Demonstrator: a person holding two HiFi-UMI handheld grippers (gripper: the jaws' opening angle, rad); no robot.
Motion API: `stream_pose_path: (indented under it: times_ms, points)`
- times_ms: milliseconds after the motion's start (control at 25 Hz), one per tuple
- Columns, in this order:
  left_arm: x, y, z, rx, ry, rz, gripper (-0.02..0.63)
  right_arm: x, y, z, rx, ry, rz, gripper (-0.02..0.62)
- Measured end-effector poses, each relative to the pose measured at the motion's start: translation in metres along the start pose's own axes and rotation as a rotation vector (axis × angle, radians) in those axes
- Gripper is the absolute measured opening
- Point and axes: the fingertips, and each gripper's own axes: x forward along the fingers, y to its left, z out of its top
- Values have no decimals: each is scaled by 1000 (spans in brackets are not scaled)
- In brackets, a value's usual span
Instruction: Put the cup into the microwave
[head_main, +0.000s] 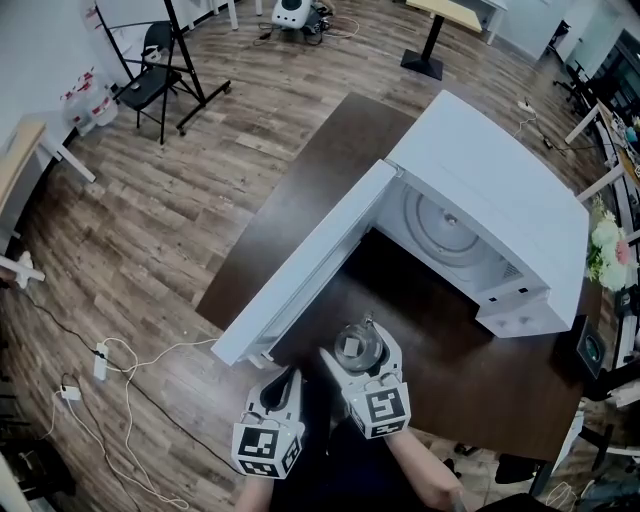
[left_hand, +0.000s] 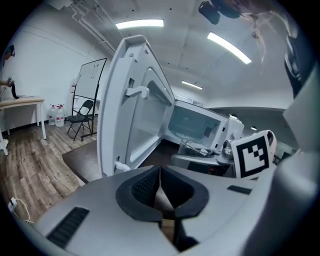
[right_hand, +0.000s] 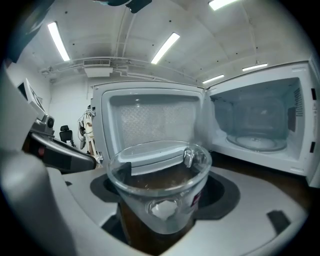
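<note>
A clear plastic cup (right_hand: 160, 187) sits between the jaws of my right gripper (right_hand: 161, 200), which is shut on it. In the head view the cup (head_main: 357, 345) hangs over the dark table, just in front of the white microwave (head_main: 490, 200). The microwave's door (head_main: 310, 265) is swung wide open to the left, and its cavity with the round glass plate (head_main: 447, 235) shows empty. My left gripper (head_main: 280, 385) hovers near the table's front edge beside the right one, jaws shut with nothing between them. The open door (left_hand: 132, 107) fills the left gripper view.
The dark brown table (head_main: 310, 170) carries the microwave. A folding chair (head_main: 150, 75) and stand stand on the wood floor at the far left. Cables and a power strip (head_main: 100, 362) lie on the floor left of the table. Flowers (head_main: 612, 250) are at the right edge.
</note>
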Motion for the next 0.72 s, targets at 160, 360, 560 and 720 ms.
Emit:
stream_pose_path:
  times_ms: [160, 360, 560, 720]
  points:
    - [8, -9, 3, 21, 9, -39, 8, -6, -12, 2, 17, 3, -34, 370]
    - [19, -24, 9, 55, 17, -102, 8, -16, -28, 7, 36, -6, -86, 370]
    - [28, -39, 15, 81, 29, -167, 8, -28, -44, 14, 65, -18, -146, 370]
    - [37, -57, 20, 109, 33, -230, 9, -42, -61, 17, 87, -27, -204, 370]
